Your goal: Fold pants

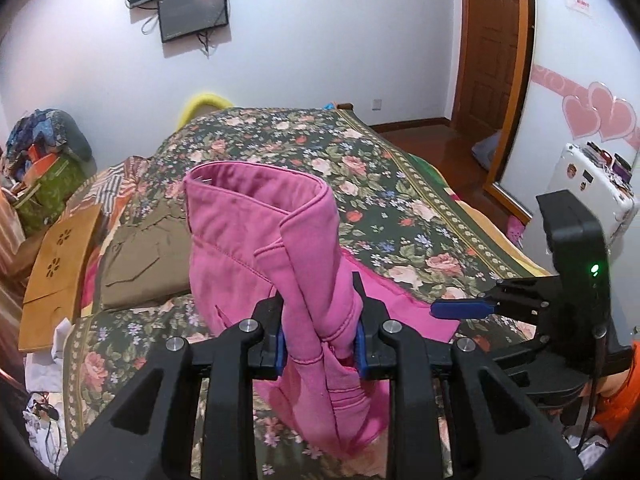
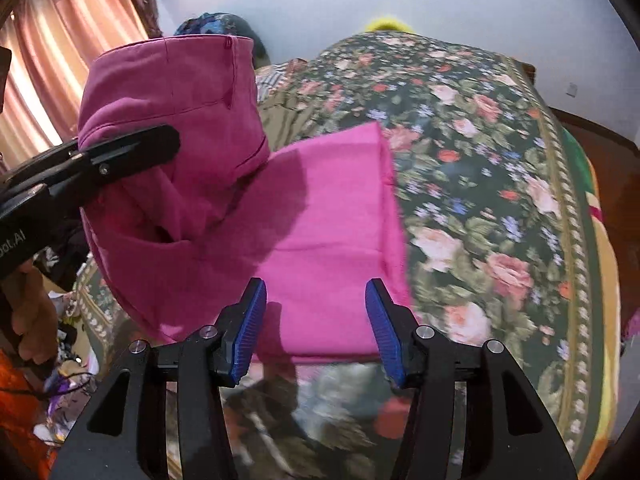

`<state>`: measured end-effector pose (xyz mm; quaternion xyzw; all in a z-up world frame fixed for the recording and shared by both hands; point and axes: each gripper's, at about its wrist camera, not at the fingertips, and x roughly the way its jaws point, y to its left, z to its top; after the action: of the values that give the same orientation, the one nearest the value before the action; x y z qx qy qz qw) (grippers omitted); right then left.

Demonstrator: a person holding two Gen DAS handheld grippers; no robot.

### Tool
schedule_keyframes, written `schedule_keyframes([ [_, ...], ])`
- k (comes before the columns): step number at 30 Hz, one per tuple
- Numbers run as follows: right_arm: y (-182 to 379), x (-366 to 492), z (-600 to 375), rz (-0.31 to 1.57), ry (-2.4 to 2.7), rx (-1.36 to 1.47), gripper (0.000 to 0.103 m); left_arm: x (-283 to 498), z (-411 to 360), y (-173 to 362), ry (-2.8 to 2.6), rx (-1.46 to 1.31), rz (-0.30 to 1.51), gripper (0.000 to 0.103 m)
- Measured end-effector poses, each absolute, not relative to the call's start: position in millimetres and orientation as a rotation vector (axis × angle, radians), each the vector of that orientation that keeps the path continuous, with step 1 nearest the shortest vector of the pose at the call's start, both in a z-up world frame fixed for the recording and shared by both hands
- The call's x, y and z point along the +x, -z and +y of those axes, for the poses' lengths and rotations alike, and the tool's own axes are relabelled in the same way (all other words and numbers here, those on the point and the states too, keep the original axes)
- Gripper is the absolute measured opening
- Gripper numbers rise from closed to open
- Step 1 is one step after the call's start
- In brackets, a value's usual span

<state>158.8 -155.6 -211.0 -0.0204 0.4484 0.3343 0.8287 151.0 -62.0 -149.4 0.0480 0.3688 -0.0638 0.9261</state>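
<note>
Both wrist views — close, forward — share the pink pants [image 1: 256, 240], seemingly.

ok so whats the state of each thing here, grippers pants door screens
left gripper: shut on the pink pants
right gripper: open, holding nothing
pink pants: waist end lifted and bunched, the rest flat on the bed
wooden door: looks open
wall screens: dark
</note>
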Motion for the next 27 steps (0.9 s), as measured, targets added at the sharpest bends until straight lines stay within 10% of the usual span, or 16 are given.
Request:
schedule_keyframes([
  [15,222.8,158.7,-192.2,0.976,-0.689,0.017,0.049,184.2,-107.1,198.5,0.171,0.098,0.919,0.026],
  [18,222.1,156.9,-204.4,0.972,-0.674,0.029,0.049,188.2,-113.7,210.3,0.179,0.1,0.953,0.034],
  [22,219.7,155.7,-218.6,0.962,-0.658,0.041,0.049,187.3,-120.0,217.0,0.22,0.051,0.993,0.072],
  [27,215.7,154.7,-231.9,0.944,-0.658,0.069,0.049,180.1,-119.5,208.8,0.208,0.027,0.989,0.072],
])
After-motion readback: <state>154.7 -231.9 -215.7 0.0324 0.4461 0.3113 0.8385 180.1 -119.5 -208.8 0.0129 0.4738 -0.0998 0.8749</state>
